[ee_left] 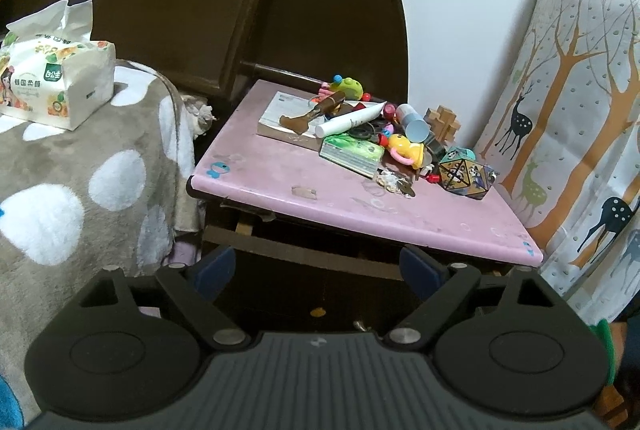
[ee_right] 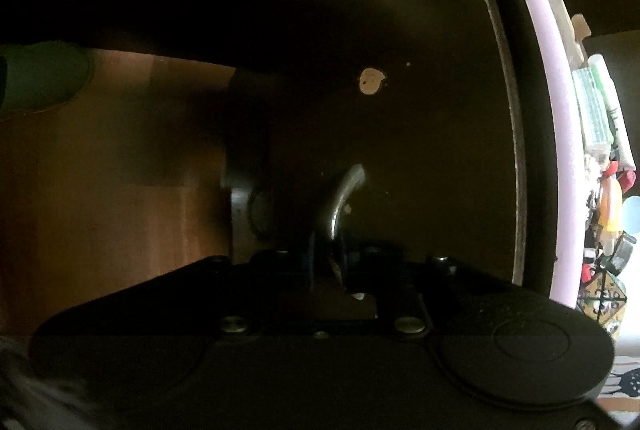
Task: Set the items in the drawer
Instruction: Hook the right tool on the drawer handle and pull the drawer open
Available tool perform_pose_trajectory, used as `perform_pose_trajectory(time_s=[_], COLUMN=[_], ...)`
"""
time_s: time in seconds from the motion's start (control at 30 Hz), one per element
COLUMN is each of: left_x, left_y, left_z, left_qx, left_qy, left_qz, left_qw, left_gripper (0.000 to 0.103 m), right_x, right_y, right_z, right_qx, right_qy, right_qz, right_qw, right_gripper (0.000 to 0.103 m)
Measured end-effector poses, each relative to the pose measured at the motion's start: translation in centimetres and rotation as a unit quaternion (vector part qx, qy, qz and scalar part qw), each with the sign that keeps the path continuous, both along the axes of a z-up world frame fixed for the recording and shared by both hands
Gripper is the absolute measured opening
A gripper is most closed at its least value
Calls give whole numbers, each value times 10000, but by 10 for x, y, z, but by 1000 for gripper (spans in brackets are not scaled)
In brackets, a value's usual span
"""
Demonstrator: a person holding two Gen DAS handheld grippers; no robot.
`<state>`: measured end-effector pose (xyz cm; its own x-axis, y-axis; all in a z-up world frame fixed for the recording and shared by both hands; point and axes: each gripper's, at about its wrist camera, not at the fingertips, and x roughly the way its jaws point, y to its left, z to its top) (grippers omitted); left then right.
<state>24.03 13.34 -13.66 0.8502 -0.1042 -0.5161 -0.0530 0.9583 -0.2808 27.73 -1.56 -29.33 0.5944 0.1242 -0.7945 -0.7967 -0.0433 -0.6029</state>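
Since the right gripper (ee_right: 328, 262) looks clamped on the metal handle (ee_right: 346, 198) of the dark drawer front (ee_right: 420, 130), pulling there makes sense; wood looks heavy, stiff. Left gripper (ee_left: 318, 272) hangs wide open, empty, below the toy pile (ee_left: 384, 138) on the pink nightstand top (ee_left: 280, 174).

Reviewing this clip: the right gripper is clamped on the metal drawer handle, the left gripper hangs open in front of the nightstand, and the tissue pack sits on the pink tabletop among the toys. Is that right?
Not quite. The tissue pack sits on the spotted grey blanket beside the nightstand, not on the pink tabletop, as the left wrist view shows. The rest holds: right gripper on the metal drawer handle, left gripper open.
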Motion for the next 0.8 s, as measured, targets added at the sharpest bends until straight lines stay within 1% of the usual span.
perform_pose_trajectory(time_s=[0.1,0.23,0.33,0.47,0.57,0.7,0.8], left_x=[0,1,1,-3,-3,-2,-1], left_y=[-1,-2,-2,-3,-3,-4,-6], left_z=[0,0,0,0,-1,-1,-1], left_qx=[11,25,35,64,72,89,112], left_qy=[1,1,2,10,19,31,36], left_qz=[-4,-10,-14,-23,-8,-4,-12], left_qw=[10000,10000,10000,10000,10000,10000,9999], left_gripper=[90,90,90,90,90,91,91], right_x=[-5,-18,-33,-50,-65,-82,-95], right_y=[3,4,1,-4,-5,-7,-12], right_z=[3,5,5,15,12,15,17], right_qx=[70,25,37,186,178,257,282], right_qy=[117,200,225,339,354,469,428], right_qz=[-110,8,117,21,53,31,51], right_qw=[9998,9998,9997,9992,9992,9986,9987], right_gripper=[14,15,14,14,14,14,14])
